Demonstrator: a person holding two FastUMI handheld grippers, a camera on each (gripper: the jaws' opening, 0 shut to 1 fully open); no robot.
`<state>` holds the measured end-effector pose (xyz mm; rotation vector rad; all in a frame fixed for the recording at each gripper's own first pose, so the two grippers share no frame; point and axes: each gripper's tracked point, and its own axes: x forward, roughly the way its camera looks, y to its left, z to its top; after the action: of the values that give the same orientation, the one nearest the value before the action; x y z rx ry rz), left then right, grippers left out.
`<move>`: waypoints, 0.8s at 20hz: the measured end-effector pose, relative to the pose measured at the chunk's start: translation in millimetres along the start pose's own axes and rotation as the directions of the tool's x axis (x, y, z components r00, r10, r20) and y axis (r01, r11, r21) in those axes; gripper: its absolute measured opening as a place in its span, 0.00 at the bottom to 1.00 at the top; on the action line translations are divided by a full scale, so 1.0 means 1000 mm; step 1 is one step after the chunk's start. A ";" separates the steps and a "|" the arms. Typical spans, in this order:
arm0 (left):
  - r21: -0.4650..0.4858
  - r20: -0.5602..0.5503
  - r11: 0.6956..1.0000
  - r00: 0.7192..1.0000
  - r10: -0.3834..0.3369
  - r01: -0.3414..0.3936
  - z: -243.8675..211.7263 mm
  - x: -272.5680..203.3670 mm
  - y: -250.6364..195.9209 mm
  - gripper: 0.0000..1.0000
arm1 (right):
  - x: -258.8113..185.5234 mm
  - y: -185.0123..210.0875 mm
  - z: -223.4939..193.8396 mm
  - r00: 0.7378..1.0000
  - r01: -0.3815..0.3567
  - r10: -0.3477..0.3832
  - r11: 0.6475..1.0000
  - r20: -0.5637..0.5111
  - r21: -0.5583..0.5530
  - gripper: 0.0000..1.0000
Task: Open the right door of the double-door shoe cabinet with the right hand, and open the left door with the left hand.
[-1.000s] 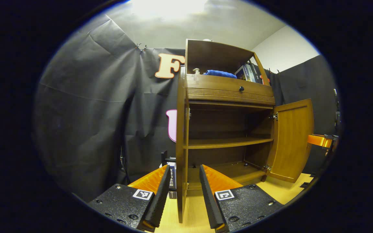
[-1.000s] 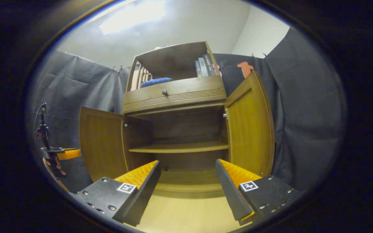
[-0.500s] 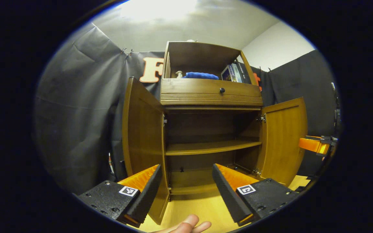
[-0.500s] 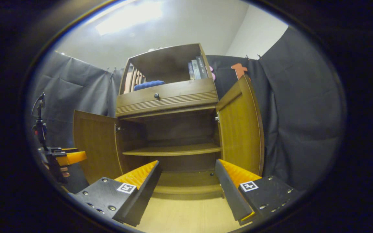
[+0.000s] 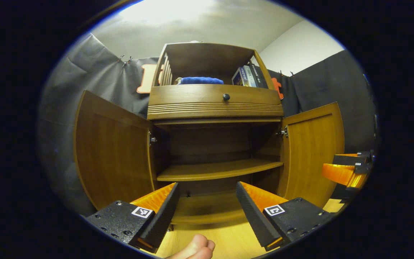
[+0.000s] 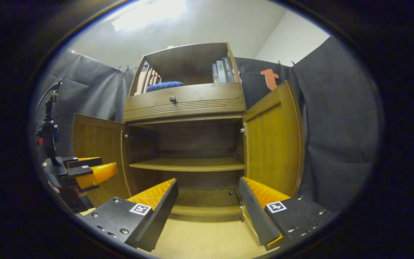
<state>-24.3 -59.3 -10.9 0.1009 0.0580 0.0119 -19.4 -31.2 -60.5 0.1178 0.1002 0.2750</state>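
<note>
Doors are both seen swung wide: left door (image 5: 111,151), right door (image 6: 273,144). Left gripper (image 5: 205,212) and right gripper (image 6: 208,212) are held empty, fingers spread. Rebound from either hinge could be feared.

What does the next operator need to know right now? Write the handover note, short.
Left gripper: open, holding nothing, facing the open cabinet from the front.
Right gripper: open, holding nothing, also facing the cabinet front.
Left door: swung wide open on its hinges.
Right door: swung open too.
Inside, the middle shelf and the bottom board are bare. The drawer above the doors is shut; a blue cloth and books sit in the top niche.
Done: both doors are open.
Left: nothing on the doors as far as these views show; just back the grippers away.
</note>
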 end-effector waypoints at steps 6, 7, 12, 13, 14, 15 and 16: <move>-0.045 0.022 0.998 0.999 0.033 -0.032 0.004 0.024 -0.005 0.99 | 0.018 0.006 0.018 0.999 0.022 -0.022 0.999 0.025 -0.031 1.00; -0.051 0.033 0.998 0.999 0.033 -0.032 0.004 0.029 -0.004 0.97 | 0.022 0.009 0.020 1.000 0.019 -0.018 0.999 0.024 -0.037 1.00; -0.074 0.019 0.997 0.999 0.028 -0.027 -0.011 0.043 0.007 0.98 | 0.047 0.021 0.028 1.000 0.007 -0.005 0.993 0.023 -0.120 1.00; -0.083 0.022 0.996 0.999 0.027 -0.025 -0.012 0.048 0.007 0.98 | 0.049 0.021 0.023 1.000 0.021 -0.018 0.991 0.024 -0.132 1.00; -0.082 0.015 0.996 1.000 0.025 -0.024 -0.013 0.049 0.009 0.97 | 0.051 0.024 0.020 0.999 0.027 -0.023 0.991 0.025 -0.134 1.00; -0.077 0.014 0.997 0.999 0.029 -0.028 -0.014 0.053 0.009 0.97 | 0.054 0.028 0.016 0.999 0.023 -0.020 0.992 0.031 -0.122 0.98; -0.075 0.011 0.997 0.999 0.036 -0.036 -0.014 0.053 0.012 0.96 | 0.057 0.032 0.013 0.999 0.018 -0.014 0.995 0.034 -0.103 0.98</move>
<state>28.1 -45.0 -27.0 0.0269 0.0438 0.0494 28.0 13.7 -47.9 0.0187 0.0535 0.2617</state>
